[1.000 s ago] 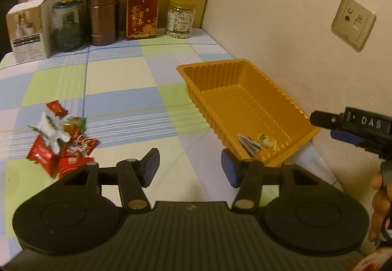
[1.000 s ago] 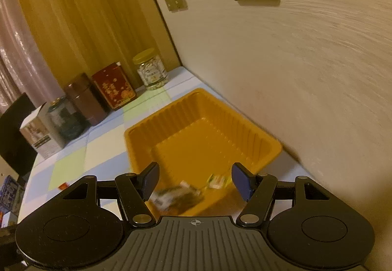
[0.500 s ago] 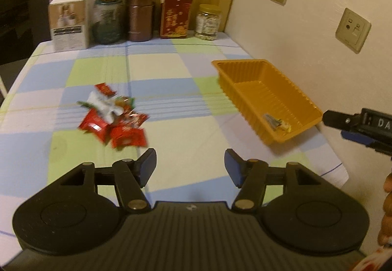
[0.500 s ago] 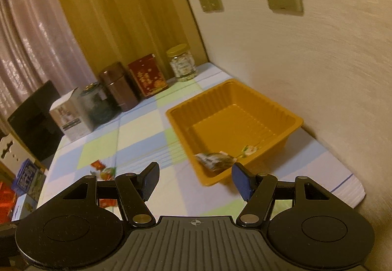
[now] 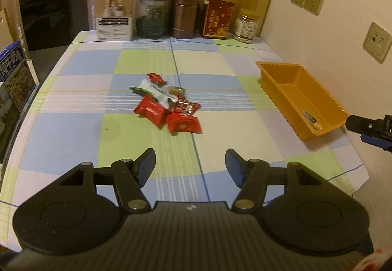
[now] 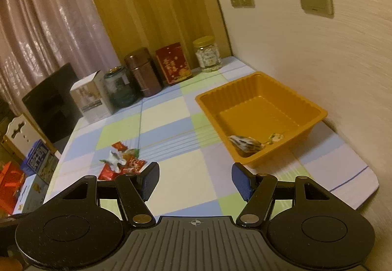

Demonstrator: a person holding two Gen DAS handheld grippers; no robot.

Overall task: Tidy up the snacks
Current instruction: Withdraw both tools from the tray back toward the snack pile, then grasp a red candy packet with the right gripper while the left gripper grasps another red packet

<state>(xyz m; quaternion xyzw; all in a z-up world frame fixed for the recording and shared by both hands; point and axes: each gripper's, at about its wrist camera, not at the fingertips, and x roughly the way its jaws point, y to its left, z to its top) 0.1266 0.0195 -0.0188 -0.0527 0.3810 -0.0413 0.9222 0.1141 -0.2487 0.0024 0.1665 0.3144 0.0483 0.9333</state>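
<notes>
Left wrist view: the left claw (image 5: 190, 164) is seen spread wide and holding nothing above the near edge of a table (image 5: 80, 124) covered in a blue, green and cream checked cloth. A loose pile of snacks (image 5: 169, 105), mostly red wrappers with a white-and-green one on top, is gathered near the middle of the table, well apart from the claw. An orange tray (image 5: 291, 80) is set along the wall at the right side, and two small packets (image 5: 310, 119) are seen lying in its near corner. In the right wrist view the right claw (image 6: 195, 181) is likewise held fully apart and empty, over the near part of the table; the orange tray (image 6: 316, 109) is shown ahead and to the right, and the snacks (image 6: 121, 160) ahead and to the left. One tray packet (image 6: 246, 145) appears to be grey-brown, though blur leaves its print unreadable. Along the far edge a white box (image 5: 115, 15), a green glass jar (image 5: 152, 17), a brown canister (image 5: 185, 16), a red tin (image 5: 218, 18) and a yellow-lidded jar (image 5: 247, 25) are lined up against the curtains.
</notes>
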